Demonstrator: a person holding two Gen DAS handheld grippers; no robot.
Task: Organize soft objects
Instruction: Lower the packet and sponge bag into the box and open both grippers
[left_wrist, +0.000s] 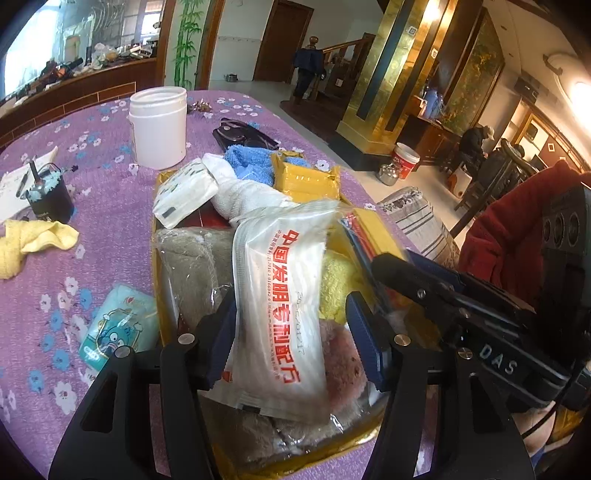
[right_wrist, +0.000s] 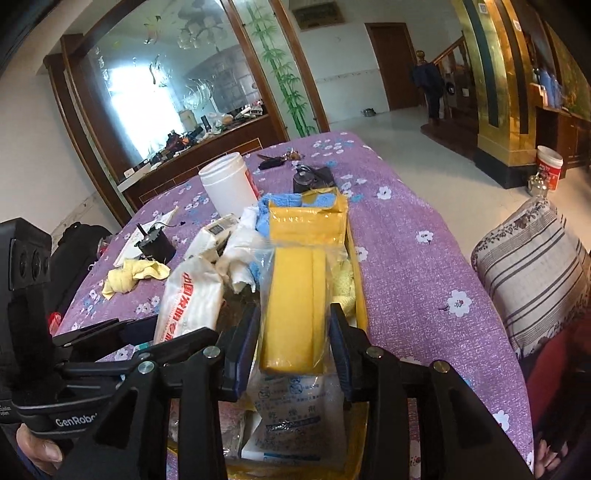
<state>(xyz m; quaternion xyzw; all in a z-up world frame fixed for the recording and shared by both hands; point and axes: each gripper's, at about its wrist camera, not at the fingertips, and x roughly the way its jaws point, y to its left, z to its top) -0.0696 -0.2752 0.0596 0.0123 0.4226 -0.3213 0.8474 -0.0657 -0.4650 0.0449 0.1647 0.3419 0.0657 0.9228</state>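
**Two grippers working over a crowded yellow box**

The left gripper (left_wrist: 291, 332) is hovering low in the left-wrist frame, its jaws standing wide around a white packet with red print (left_wrist: 280, 306); the pads are sitting just beside the packet's edges, and I cannot tell whether they are pressing. The packet is lying across the yellow box (left_wrist: 306, 181) in the frame's centre, over a grey-brown towel (left_wrist: 192, 266) and a pink plush (left_wrist: 343, 365). In the right-wrist frame, the right gripper (right_wrist: 293, 347) is sitting narrow around a bagged yellow sponge (right_wrist: 291, 306) at centre; whether its pads are touching is unclear. A white jar (left_wrist: 159, 125) is standing on the purple flowered cloth (left_wrist: 92, 155) at upper left.
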